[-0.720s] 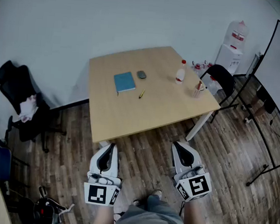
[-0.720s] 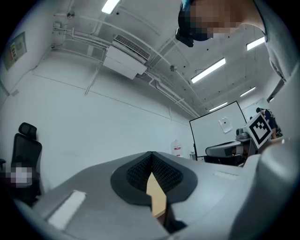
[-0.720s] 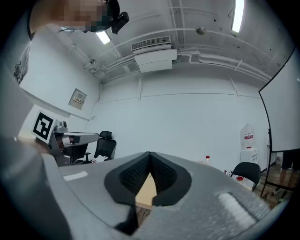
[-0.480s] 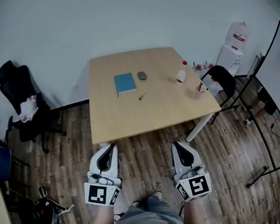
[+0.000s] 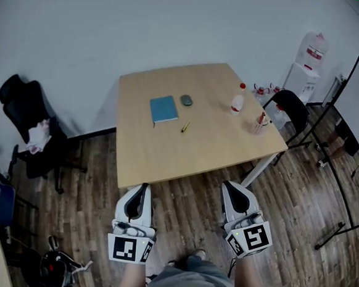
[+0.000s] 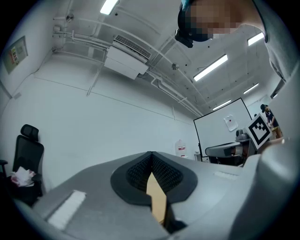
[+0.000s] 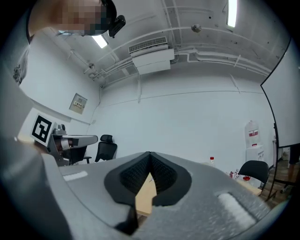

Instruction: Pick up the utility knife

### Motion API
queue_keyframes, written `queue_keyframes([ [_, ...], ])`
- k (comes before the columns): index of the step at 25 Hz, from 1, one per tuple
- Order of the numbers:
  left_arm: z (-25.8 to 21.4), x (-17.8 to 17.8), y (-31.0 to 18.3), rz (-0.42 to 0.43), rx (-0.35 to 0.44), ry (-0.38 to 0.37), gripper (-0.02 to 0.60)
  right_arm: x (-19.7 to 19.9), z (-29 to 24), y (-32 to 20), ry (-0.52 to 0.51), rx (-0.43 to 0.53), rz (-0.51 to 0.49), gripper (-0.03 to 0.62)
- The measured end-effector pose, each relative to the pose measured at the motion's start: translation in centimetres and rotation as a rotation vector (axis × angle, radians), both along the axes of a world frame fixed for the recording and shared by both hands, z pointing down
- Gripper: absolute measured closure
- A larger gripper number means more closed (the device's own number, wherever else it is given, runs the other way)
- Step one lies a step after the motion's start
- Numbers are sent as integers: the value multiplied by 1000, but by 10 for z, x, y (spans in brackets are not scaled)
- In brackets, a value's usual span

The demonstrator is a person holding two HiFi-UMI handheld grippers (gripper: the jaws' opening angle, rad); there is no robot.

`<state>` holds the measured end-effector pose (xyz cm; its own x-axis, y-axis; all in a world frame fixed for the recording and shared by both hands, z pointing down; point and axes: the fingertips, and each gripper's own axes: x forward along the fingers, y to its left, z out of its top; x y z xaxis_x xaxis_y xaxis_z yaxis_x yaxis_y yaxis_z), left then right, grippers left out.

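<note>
Head view: the utility knife (image 5: 185, 127), only a small yellow sliver from here, lies on the counter (image 5: 166, 160) just beside the blue notebook (image 5: 163, 109), well apart from both grippers. The left gripper (image 5: 141, 187) and right gripper (image 5: 230, 187) hang over the wood floor (image 5: 188, 193), short of the counter's near edge. I'd say the best play is to step in, part one pair of fingers early, set them across the knife's slim body and come down flat. Which end carries the blade is too small to tell.

Left gripper view: the fingers (image 6: 136, 171) are pressed together on nothing. A strip of counter shows below them, and no knife.

Right gripper view: these fingers (image 7: 129, 176) are closed and empty too. A red-capped bottle (image 7: 212, 161) peeks over them, but I can't pick out the knife.
</note>
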<state>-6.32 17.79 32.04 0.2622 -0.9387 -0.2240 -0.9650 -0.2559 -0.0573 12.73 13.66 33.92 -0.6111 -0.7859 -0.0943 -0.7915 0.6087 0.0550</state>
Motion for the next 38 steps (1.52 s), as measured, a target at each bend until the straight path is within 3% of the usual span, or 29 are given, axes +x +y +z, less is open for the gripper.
queue_keyframes([
  [16, -3, 29, -30, -41, 18, -21, 572, 14, 10, -42, -28, -23, -89, 594],
  [26, 4, 19, -67, -27, -2, -10, 572, 3, 19, -74, -20, -47, -83, 594],
  [38, -6, -8, -153, 37, 10, -5, 572, -24, 9, -147, -16, -38, -26, 594],
])
